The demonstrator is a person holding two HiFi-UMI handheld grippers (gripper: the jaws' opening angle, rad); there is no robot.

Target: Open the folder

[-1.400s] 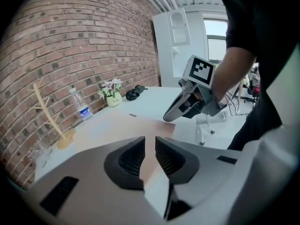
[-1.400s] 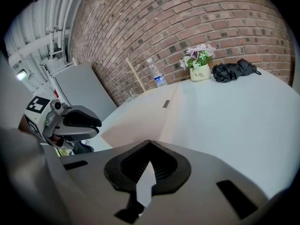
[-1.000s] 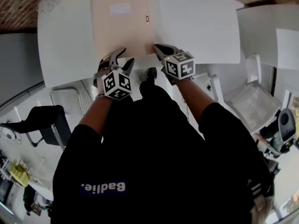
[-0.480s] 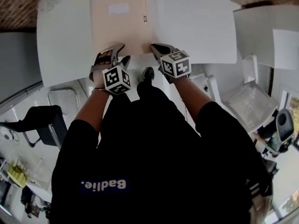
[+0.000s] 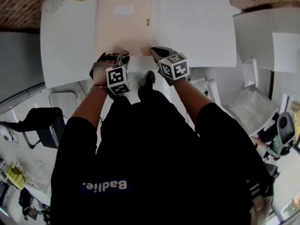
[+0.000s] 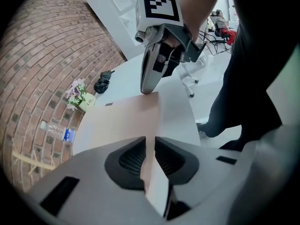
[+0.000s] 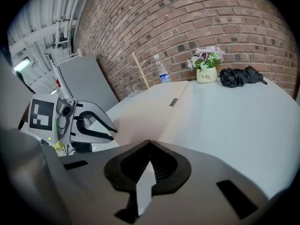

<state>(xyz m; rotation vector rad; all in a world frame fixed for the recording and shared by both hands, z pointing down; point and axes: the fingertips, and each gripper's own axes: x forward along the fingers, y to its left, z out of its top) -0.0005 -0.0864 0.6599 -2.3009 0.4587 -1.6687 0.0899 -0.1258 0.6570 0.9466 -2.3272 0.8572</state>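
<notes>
A peach folder [image 5: 124, 25] with a white label lies closed on the white table [image 5: 197, 27]; its small dark clasp [image 5: 148, 21] sits on the right edge. My left gripper [image 5: 114, 56] is at the folder's near edge, left of the middle. In the left gripper view its jaws [image 6: 150, 142] are closing, with the folder's edge [image 6: 154, 177] pinched between the pads. My right gripper [image 5: 156, 52] is at the near right corner. There the right gripper [image 7: 150, 144] is shut on a thin pale sheet of the folder [image 7: 145, 182].
At the table's far edge stand a flower pot [image 7: 206, 71], a black folded umbrella [image 7: 241, 76] and a water bottle [image 7: 162, 74]. White chairs [image 5: 248, 97] stand to the right, a black chair [image 5: 44, 121] to the left. A brick wall is behind the table.
My left gripper has rolled and its jaws have gone from wide open to closed on the folder's near edge. The right gripper has kept its hold at the corner.
</notes>
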